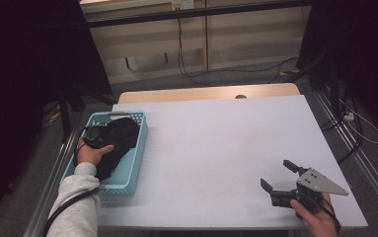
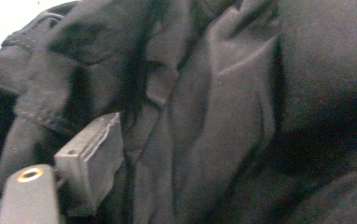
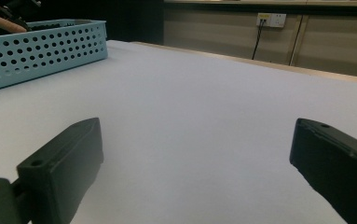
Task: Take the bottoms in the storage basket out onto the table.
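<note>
The left hand-held gripper (image 1: 96, 138) is sunk into a dark garment (image 1: 117, 140) that lies heaped in the pale blue perforated basket (image 1: 132, 173) at the bench's left edge; in the left gripper view one jaw shows against the folds of the cloth (image 2: 223, 107), the pads pressing on nothing that can be seen, so the jaws stand apart, probably set to bite a fold and lift the garment out; the other jaw is hidden, and whether cloth already lies between them cannot be told. The right hand-held gripper (image 1: 279, 180) rests low near the bench's front right corner, jaws wide and empty, pointed across the bare white bench (image 1: 216, 148) toward the basket (image 3: 41, 51); it seems parked there, well apart, to leave room for spreading the garment.
</note>
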{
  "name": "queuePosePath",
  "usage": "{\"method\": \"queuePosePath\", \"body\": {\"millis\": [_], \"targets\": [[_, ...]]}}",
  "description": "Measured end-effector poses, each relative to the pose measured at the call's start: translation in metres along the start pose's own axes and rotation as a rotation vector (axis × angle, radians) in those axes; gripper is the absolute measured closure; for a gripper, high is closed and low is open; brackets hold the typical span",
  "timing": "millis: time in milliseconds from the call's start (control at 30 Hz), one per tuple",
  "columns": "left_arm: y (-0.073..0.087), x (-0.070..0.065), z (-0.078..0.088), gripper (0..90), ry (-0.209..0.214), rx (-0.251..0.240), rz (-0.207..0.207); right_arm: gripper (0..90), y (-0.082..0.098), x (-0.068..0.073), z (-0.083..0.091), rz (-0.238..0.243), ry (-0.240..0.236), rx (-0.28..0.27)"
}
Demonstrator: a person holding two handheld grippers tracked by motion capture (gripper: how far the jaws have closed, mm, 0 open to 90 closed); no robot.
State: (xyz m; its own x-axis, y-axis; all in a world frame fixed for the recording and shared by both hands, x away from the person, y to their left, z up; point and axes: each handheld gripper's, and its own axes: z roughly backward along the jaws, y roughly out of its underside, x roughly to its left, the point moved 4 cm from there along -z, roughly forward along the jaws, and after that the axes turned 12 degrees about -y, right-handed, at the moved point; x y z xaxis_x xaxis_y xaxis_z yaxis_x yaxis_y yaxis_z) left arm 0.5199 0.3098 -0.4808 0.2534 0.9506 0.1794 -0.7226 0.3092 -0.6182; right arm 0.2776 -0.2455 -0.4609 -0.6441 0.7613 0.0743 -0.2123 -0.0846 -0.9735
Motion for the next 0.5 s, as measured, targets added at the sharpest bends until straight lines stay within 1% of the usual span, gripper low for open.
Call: {"method": "queuePosePath", "body": {"millis": [67, 100, 133, 167, 200, 233, 300, 333, 367, 400, 433, 500], "targets": [[0.000, -0.001, 0.000, 14.3, 0.003, -0.003, 0.014, 2.0, 0.000, 0.000, 0.000, -0.001, 0.001, 0.001], [0.001, -0.001, 0.000, 14.4, 0.004, -0.005, 0.012, 2.0, 0.000, 0.000, 0.000, -0.002, 0.000, 0.000], [0.001, 0.000, 0.000, 14.8, 0.005, -0.002, 0.001, 2.0, 0.000, 0.000, 0.001, -0.002, 0.003, 0.000], [0.001, 0.000, 0.001, 16.6, 0.003, -0.010, 0.022, 2.0, 0.000, 0.000, 0.001, 0.000, 0.002, -0.001], [0.002, 0.001, 0.001, 18.9, 0.001, -0.010, 0.023, 2.0, 0.000, 0.000, 0.001, 0.001, 0.002, -0.001], [0.002, 0.001, 0.002, 22.1, -0.002, -0.010, 0.016, 2.0, 0.000, 0.000, 0.001, 0.002, 0.002, 0.000], [0.002, 0.001, 0.004, 28.0, -0.001, -0.012, 0.025, 2.0, 0.000, 0.000, 0.001, 0.003, 0.001, 0.001], [0.002, 0.001, 0.005, 31.3, 0.006, -0.009, 0.024, 2.0, 0.000, 0.000, 0.001, 0.004, 0.001, 0.001], [0.002, 0.001, 0.006, 36.2, 0.027, -0.003, 0.031, 2.0, 0.000, 0.000, 0.001, 0.004, 0.002, 0.001], [0.002, -0.001, 0.007, 40.2, 0.039, 0.005, 0.052, 2.1, 0.000, 0.000, 0.001, 0.004, 0.002, 0.001], [0.001, -0.002, 0.008, 40.8, 0.045, 0.016, 0.051, 2.0, 0.000, 0.000, 0.001, 0.004, 0.002, 0.001], [0.000, -0.006, 0.011, 47.3, 0.048, 0.029, 0.031, 2.1, 0.000, 0.000, 0.001, 0.005, 0.002, 0.001]]}}
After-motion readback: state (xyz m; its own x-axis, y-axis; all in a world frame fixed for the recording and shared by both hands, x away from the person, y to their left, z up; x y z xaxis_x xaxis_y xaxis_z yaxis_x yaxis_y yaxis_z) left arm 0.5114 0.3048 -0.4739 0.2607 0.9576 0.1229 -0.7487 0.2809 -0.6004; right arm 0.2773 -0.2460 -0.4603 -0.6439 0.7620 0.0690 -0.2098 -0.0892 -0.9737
